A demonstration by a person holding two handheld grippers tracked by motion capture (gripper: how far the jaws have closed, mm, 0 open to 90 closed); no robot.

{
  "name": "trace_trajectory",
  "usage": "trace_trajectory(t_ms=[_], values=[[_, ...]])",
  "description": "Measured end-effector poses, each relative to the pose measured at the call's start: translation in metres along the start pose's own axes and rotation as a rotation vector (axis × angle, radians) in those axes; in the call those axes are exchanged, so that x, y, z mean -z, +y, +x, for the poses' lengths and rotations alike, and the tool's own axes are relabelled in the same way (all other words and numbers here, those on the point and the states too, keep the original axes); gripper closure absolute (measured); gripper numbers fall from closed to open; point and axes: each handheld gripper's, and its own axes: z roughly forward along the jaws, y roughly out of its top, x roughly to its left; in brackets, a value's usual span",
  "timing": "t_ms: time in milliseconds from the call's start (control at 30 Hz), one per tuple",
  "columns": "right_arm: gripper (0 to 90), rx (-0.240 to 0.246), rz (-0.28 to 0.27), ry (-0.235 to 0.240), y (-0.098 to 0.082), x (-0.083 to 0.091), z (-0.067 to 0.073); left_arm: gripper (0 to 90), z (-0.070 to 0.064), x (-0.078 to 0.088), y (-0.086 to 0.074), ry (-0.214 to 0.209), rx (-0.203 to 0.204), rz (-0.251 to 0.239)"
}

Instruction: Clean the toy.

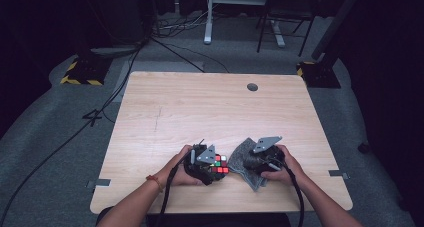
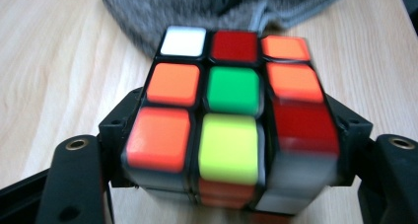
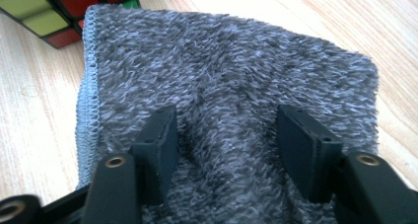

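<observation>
Left gripper (image 2: 229,150) clamped the cube (image 2: 229,110) by opposite sides; rigid, slick plastic, likely to twist. Right gripper (image 3: 226,155) jaws stood apart, pressed into the soft, limp cloth (image 3: 231,76); best pinched at a fold.

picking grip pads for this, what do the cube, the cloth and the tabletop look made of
Puzzle cube: hard plastic by the look, glossy coloured tiles in a black frame that catch the light.
Grey cloth: soft fuzzy pile, likely microfibre or terry, with a stitched hem.
Table: pale wood-grain top, matt; solid wood or laminate cannot be told.
</observation>
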Motion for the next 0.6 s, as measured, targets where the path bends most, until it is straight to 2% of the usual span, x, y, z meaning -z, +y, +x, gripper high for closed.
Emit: trace_trajectory(t_ms=[67,300,433,500,600], values=[[49.9,0.007,0.000,-0.002,0.000,0.001,0.000,28.9,0.001,0.003,-0.003,0.011,0.015,0.003],[72.0,0.007,-0.016,0.008,-0.002,0.002,-0.001,31.3,0.002,0.003,-0.006,0.002,0.019,0.002],[78.5,0.024,-0.034,0.002,-0.002,0.004,-0.001,32.4,0.003,0.001,-0.007,-0.011,0.027,-0.005],[79.4,0.012,-0.077,0.014,-0.003,0.009,-0.003,32.8,0.004,0.000,-0.008,-0.016,0.025,-0.002],[79.9,-0.015,-0.183,0.070,-0.001,0.023,-0.005,32.8,0.003,-0.002,-0.006,-0.009,0.016,0.017]])
